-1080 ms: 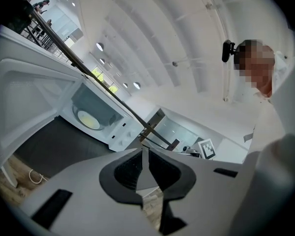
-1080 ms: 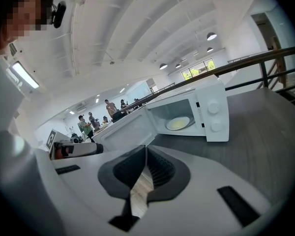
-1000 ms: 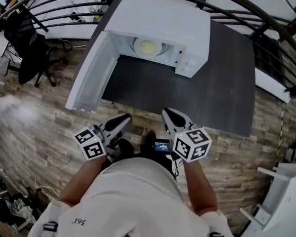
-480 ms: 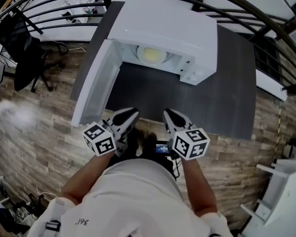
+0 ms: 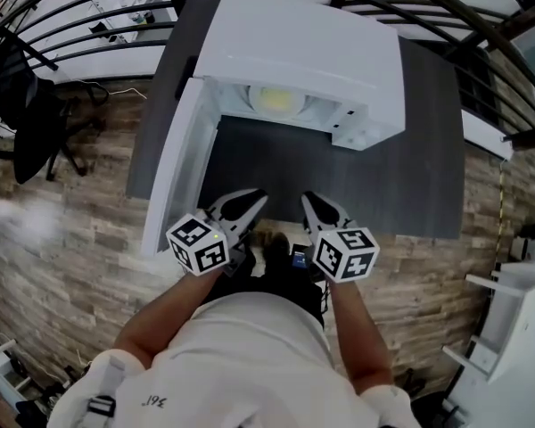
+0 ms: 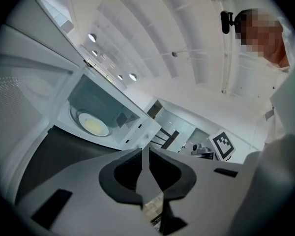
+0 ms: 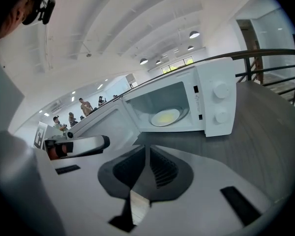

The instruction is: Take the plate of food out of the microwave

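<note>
Near edge of dark table (image 5: 415,159): closed left hand-held gripper (image 5: 248,205), closed right hand-held gripper (image 5: 314,209), open microwave (image 5: 303,52) with plate (image 5: 276,101) beyond.

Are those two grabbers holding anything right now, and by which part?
Nothing is held. The left gripper and right gripper both have jaws closed on nothing; the plate sits inside the microwave.

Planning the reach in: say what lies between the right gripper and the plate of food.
From right gripper to plate: only bare dark table and the microwave's open front. The right gripper view shows it.
</note>
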Motion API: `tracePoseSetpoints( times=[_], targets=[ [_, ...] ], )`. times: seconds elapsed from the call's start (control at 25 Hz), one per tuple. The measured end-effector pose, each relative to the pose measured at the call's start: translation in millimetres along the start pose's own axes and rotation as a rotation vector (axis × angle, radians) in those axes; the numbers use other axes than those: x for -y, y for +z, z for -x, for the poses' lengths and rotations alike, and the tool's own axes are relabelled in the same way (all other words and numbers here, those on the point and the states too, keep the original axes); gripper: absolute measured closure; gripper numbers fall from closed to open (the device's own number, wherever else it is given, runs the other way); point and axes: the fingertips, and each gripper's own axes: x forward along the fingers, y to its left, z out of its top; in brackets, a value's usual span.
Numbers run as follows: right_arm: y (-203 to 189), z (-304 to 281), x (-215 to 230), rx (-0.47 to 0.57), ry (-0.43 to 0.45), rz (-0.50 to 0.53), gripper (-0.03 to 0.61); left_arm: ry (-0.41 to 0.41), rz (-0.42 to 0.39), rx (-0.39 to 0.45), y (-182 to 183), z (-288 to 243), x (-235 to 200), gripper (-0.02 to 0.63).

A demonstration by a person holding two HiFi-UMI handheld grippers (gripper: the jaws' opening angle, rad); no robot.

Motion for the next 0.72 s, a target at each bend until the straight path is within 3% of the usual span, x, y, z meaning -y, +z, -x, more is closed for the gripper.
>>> tracePoseSetpoints(
  times=[0.72],
  targets=[
    [22, -86, 63, -0.087, 0.009, 0.015, 0.566, 0.208, 0.002, 0.025, 4, -42, -73, 0.584]
  ],
)
